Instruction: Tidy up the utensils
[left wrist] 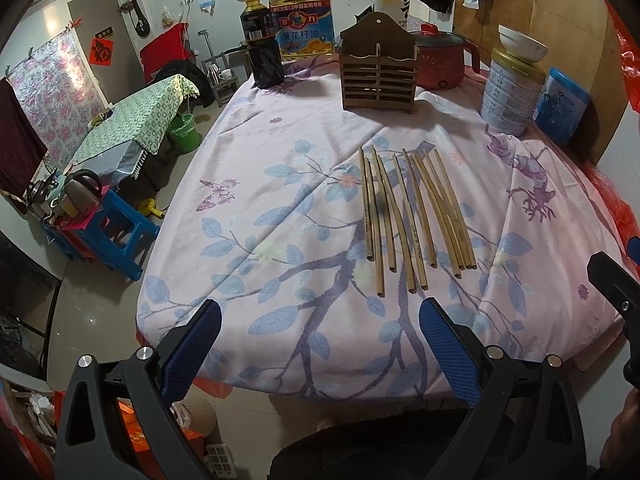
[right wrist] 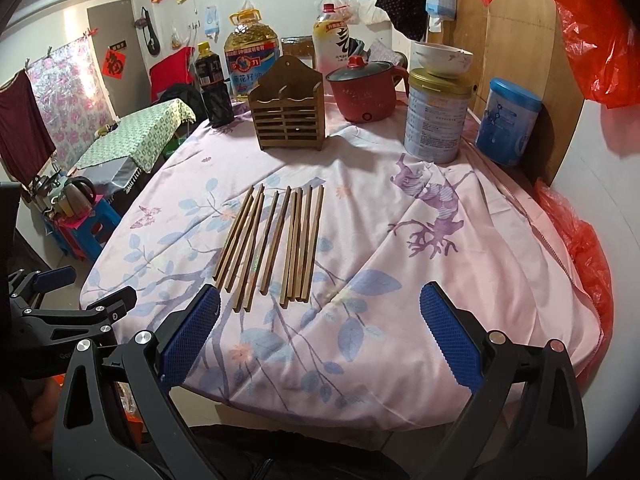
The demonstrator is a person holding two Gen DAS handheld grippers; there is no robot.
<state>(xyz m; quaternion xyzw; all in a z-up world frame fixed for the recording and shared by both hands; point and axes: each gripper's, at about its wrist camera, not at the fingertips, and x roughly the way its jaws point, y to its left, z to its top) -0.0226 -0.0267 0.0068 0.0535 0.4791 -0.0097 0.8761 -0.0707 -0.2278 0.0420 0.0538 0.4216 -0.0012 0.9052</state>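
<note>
Several wooden chopsticks (left wrist: 412, 216) lie side by side on the pink floral tablecloth (left wrist: 280, 184); they also show in the right wrist view (right wrist: 272, 246). A brown slatted wooden utensil holder (left wrist: 378, 70) stands upright at the back of the table, also in the right wrist view (right wrist: 289, 114). My left gripper (left wrist: 320, 318) is open and empty, above the table's near edge, short of the chopsticks' near ends. My right gripper (right wrist: 320, 306) is open and empty, near the chopsticks' near ends, slightly right of them.
Behind the holder stand a dark sauce bottle (left wrist: 260, 44), a large oil jug (left wrist: 304, 20) and a red electric pot (left wrist: 440, 60). A tin (right wrist: 436, 120) with a white bowl (right wrist: 442, 58) on top and a blue canister (right wrist: 506, 122) stand at the right. The left gripper's body (right wrist: 60, 312) shows at the left.
</note>
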